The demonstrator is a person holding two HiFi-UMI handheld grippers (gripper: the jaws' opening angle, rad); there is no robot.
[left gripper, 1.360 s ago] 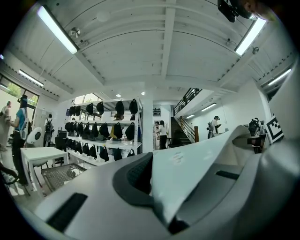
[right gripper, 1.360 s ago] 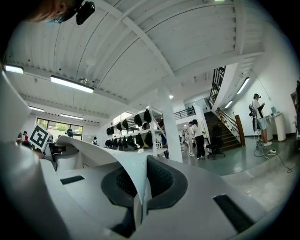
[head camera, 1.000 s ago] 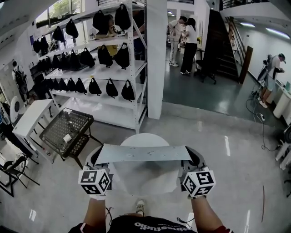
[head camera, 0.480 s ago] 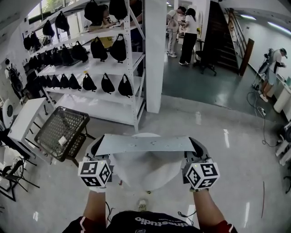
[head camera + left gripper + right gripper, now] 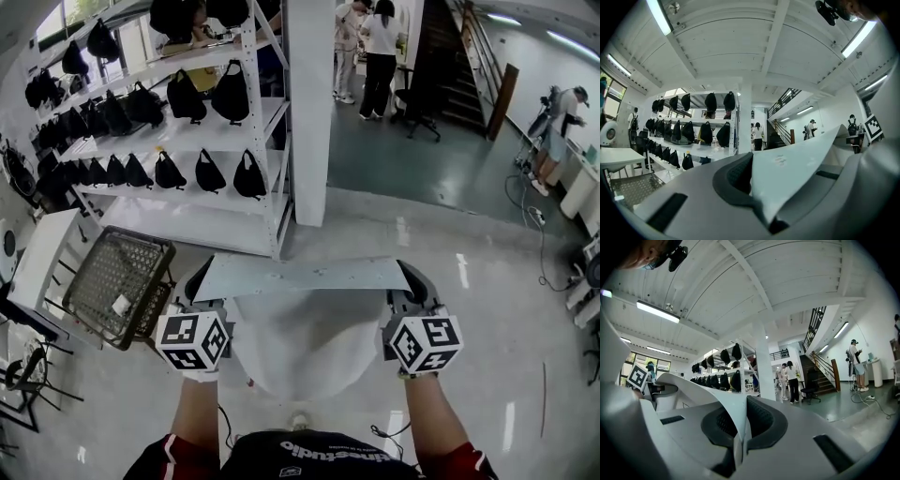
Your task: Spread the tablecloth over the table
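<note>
A pale grey-white tablecloth [image 5: 305, 276] is stretched as a flat band between my two grippers at chest height. Its remainder hangs below as a rounded white mass [image 5: 300, 352]. My left gripper [image 5: 204, 289] is shut on the cloth's left end, my right gripper [image 5: 405, 283] on its right end. In the left gripper view the cloth [image 5: 792, 168] runs off to the right from the shut left gripper [image 5: 757, 201]. In the right gripper view the cloth [image 5: 708, 392] runs left from the shut right gripper [image 5: 738, 439]. Both point level. I see no table to lay it on.
A white shelving rack [image 5: 202, 141] full of black bags stands ahead on the left, with a white pillar [image 5: 309, 112] beside it. A wire basket cart [image 5: 117, 281] and a white table [image 5: 37, 258] are at the left. People [image 5: 380, 52] stand further back; stairs [image 5: 464, 66] rise beyond.
Both grippers have carried the stretched cloth forward toward the rack and pillar, which now look nearer. The basket cart has slid toward the left edge. Both grips are unchanged.
</note>
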